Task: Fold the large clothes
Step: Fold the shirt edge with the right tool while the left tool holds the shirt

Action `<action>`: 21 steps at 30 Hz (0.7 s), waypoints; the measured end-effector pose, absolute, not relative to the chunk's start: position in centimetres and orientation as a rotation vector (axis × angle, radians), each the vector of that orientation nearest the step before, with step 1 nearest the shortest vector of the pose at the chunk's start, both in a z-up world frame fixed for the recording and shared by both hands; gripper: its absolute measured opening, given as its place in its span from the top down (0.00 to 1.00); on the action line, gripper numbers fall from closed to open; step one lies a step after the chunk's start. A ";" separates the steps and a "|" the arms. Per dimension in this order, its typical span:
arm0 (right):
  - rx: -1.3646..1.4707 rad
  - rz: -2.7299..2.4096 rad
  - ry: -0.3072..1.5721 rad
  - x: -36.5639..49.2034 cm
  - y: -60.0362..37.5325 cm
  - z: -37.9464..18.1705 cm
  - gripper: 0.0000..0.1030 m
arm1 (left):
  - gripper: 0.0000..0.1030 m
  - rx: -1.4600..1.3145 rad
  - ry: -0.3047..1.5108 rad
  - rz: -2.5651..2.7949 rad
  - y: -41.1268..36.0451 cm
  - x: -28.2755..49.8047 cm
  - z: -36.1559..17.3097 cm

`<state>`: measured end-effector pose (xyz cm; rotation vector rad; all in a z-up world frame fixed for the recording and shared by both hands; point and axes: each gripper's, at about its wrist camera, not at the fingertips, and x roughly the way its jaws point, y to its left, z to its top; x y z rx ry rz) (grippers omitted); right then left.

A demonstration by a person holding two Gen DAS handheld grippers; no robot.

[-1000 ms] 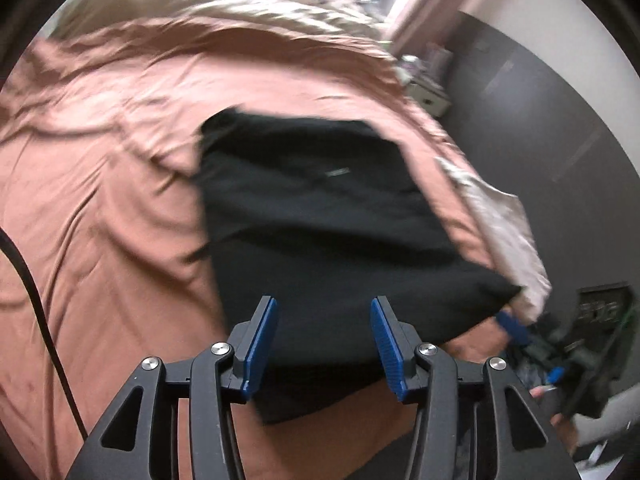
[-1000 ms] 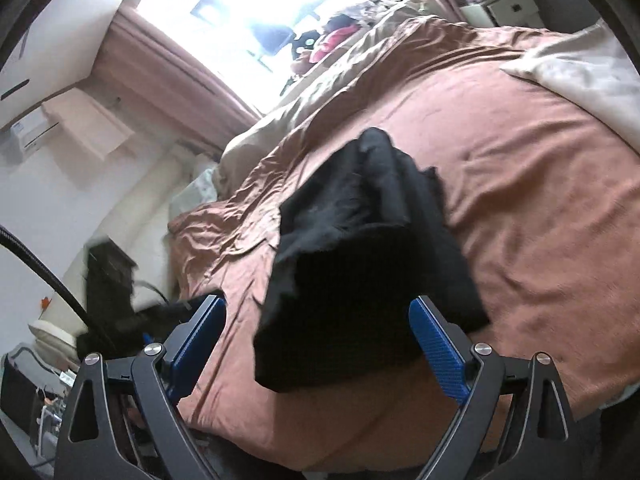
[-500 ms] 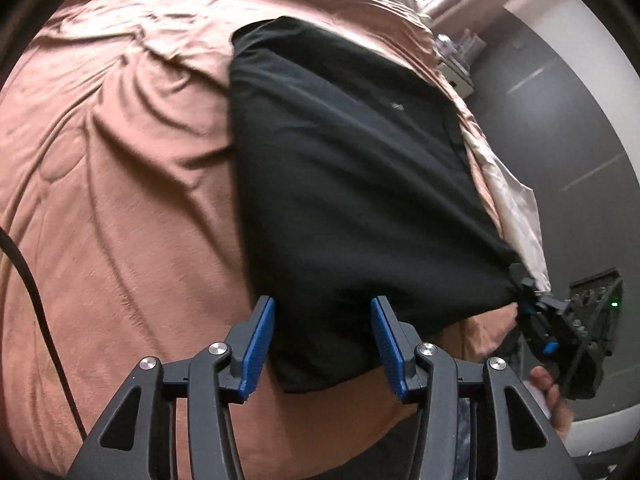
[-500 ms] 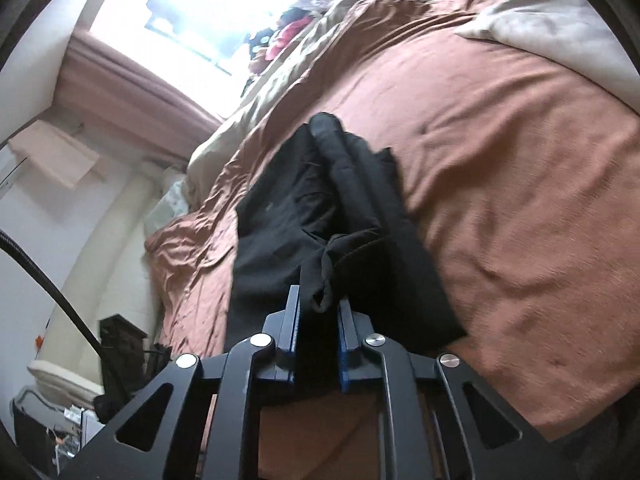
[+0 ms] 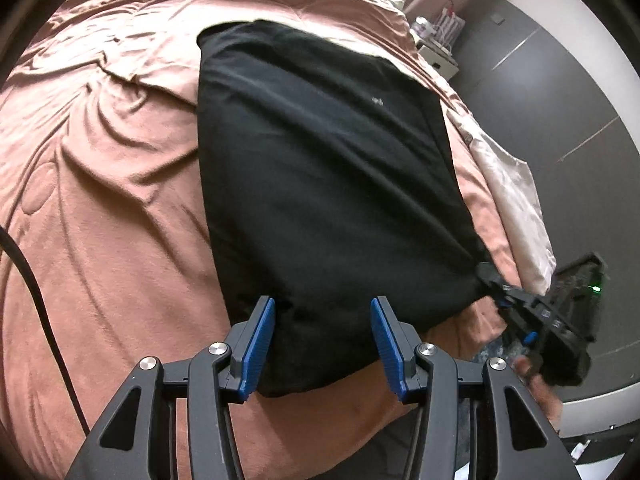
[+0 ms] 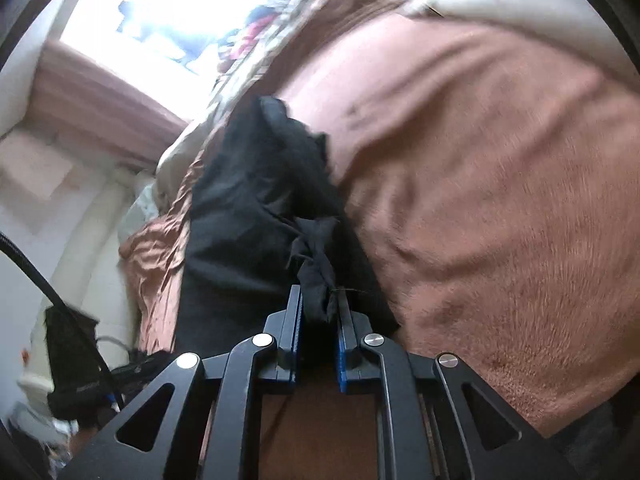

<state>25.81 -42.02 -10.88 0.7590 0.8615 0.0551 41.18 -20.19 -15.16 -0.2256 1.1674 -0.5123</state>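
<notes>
A large black garment [image 5: 320, 168] lies folded lengthwise on the rust-brown bedspread [image 5: 100, 200]. My left gripper [image 5: 322, 340] is open, its blue pads on either side of the garment's near left corner, which lies between them. My right gripper [image 6: 319, 320] is shut on the bunched near right corner of the black garment [image 6: 256, 216] and pulls it taut. The right gripper also shows in the left wrist view [image 5: 532, 320], at the garment's right corner.
The bedspread [image 6: 480, 200] covers the whole bed. A cream sheet [image 5: 516, 196] hangs off the bed's right edge. A small white nightstand [image 5: 438, 48] stands by the dark wall. A black cable [image 5: 36, 300] runs along the left. A bright window [image 6: 168, 12] lies beyond the bed.
My right gripper closed on the garment's corner and has pulled it tighter. My left gripper came down and forward until the garment's near corner lay between its open pads.
</notes>
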 end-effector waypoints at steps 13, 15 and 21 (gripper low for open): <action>0.587 0.116 0.925 28.5 -40.2 -8.2 0.13 | 0.45 -0.368 1.155 -0.461 -16.1 40.8 -16.4; 0.591 0.098 0.959 29.8 -40.3 -9.5 0.13 | 0.45 -0.382 1.186 -0.463 -16.0 40.6 -17.5; 0.741 0.106 1.012 31.0 -41.2 -13.4 0.45 | 0.35 -0.483 1.252 -0.499 -16.3 40.6 -20.3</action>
